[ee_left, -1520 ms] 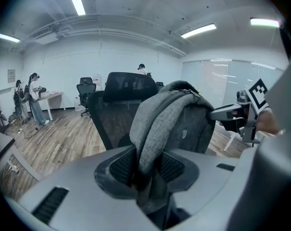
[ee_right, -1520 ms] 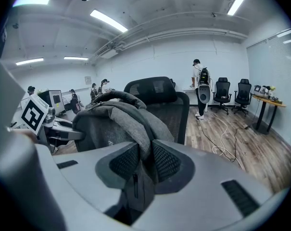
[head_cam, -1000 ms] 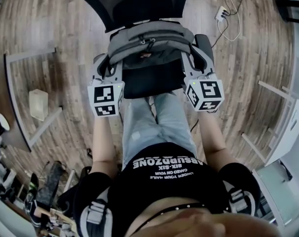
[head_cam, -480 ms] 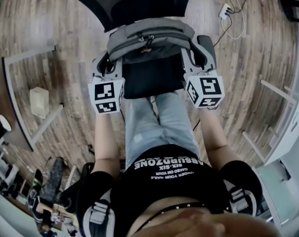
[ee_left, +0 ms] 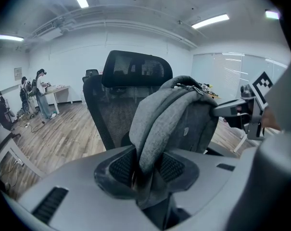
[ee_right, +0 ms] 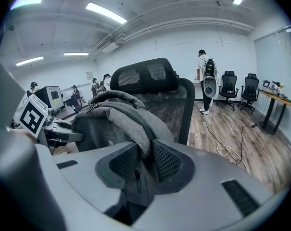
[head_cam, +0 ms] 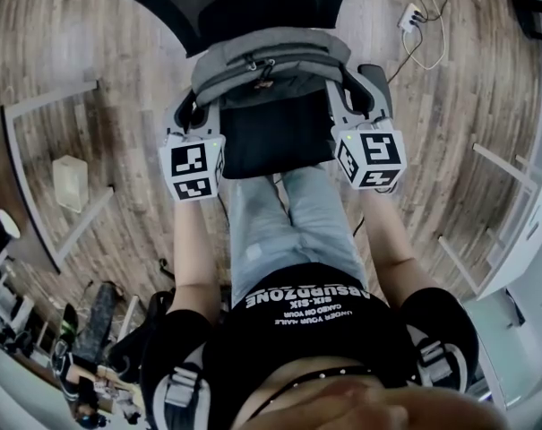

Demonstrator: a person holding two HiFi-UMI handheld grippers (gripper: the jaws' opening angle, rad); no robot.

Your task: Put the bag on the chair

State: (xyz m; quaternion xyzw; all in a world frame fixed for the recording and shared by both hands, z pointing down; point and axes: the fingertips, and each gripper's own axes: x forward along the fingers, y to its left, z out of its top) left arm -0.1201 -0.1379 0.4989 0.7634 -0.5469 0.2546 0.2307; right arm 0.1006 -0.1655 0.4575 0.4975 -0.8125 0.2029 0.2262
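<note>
You are at the lowering step. The bag [head_cam: 269, 68] hangs between your two grippers, over the back half of the chair [head_cam: 275, 141], and I cannot tell whether its base touches the seat yet. The left gripper [ee_left: 146, 163] is clenched on a fold of grey fabric at the bag's side, with both pads pressed into the cloth. The bulk of the bag rises just beyond those fingers and to their inside. The right gripper [ee_right: 144, 161] is clamped the same way on the opposite side, and a zip pull dangles between its pads. I judge that the next move is a straight, level descent with both hands together until the seat takes the weight. Only then should you let the fingers go, both at once so the bag does not tip toward one side. Mind the edges. The backrest [ee_left: 111, 114] stands just ahead of both sets of fingertips and will stop any forward push. The seat's front edge lies behind the fingers, close to your knees [head_cam: 284, 191], so keep the bag deep on the seat. Outboard of each gripper there is open floor [head_cam: 432, 124] for drawing your hands away sideways. A box [head_cam: 69, 186] sits well off to the left. A cable [head_cam: 414, 38] lies ahead and right of the right fingers, clear of your path.
</note>
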